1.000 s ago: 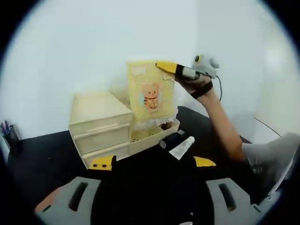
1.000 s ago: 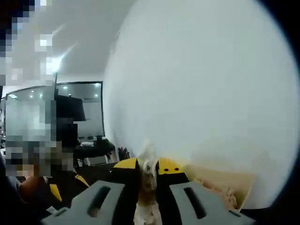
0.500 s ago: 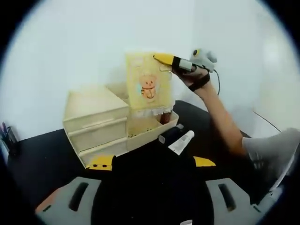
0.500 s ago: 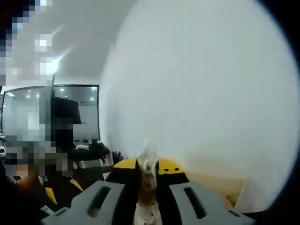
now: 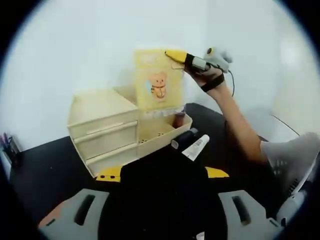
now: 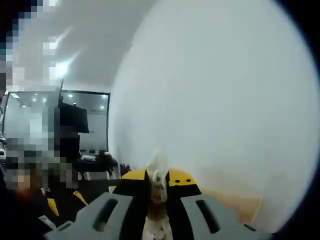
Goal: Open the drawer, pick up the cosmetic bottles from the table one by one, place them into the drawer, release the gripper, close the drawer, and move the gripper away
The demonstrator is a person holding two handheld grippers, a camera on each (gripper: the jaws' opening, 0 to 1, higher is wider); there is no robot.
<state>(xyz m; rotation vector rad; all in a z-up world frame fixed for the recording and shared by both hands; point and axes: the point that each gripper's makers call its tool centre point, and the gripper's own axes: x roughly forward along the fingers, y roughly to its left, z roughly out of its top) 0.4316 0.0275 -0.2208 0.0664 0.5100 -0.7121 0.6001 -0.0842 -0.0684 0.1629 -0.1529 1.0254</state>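
Nearest the lens in the left gripper view, the left tool (image 5: 162, 173) has its yellow-tipped jaws spread wide over a black worktop (image 5: 45, 172), with nothing between them. Just beyond the tips, two cosmetic bottles lie side by side on the worktop: a dark bottle (image 5: 183, 138) and a white tube (image 5: 196, 147), touching or nearly so. Behind them stands a pale wooden drawer unit (image 5: 102, 131); its lowest drawer (image 5: 165, 136) is pulled out toward the bottles. Above the drawer, the right tool (image 5: 175, 55) is held up by a person's hand (image 5: 209, 80), and it pinches the top edge of a yellow panel (image 5: 157, 80) printed with an orange cartoon animal; the panel hangs upright over the open drawer. A pen holder (image 5: 11, 147) sits at the far left edge of the worktop. A white wall (image 5: 75, 45) lies behind.

Right gripper view: the right tool's (image 6: 158, 181) jaws are pressed together on a pale, frayed-looking edge; what it is cannot be told from this view.
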